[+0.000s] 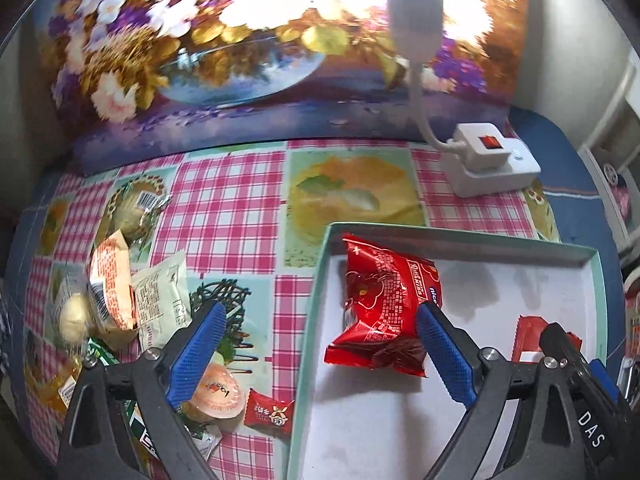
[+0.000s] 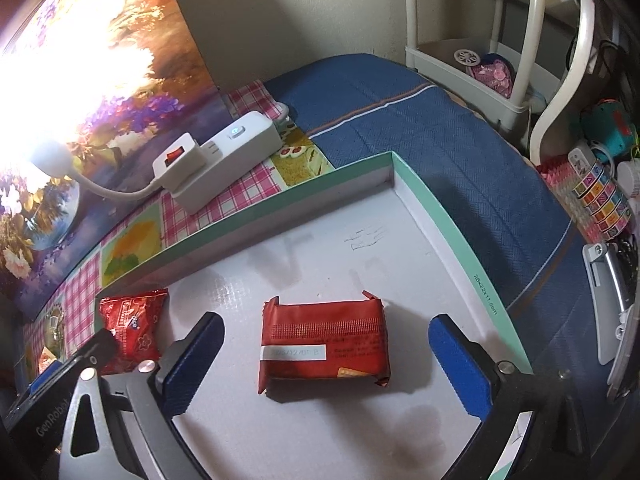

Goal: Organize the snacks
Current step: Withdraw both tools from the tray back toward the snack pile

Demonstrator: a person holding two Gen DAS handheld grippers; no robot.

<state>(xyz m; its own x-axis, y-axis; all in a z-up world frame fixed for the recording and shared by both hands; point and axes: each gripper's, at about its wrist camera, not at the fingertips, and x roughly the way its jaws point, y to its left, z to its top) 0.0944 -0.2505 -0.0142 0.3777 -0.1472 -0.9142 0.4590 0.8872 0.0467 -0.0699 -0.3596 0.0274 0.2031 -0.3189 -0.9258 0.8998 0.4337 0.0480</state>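
**Snacks go into the box — two placed**

Both grippers stand open over the box [image 2: 448,216]. The left gripper [image 1: 320,344] has its jaws apart beside a red snack bag [image 1: 380,312] near the box's left wall; the right gripper [image 2: 324,364] straddles a red wrapped bar [image 2: 324,344], not pressing it. Next the left likely goes to the snack pile [image 1: 120,300] at the table's left edge.

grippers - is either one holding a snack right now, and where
Neither. The left gripper is open beside the red snack bag; the right gripper stands open around the red-brown packet.
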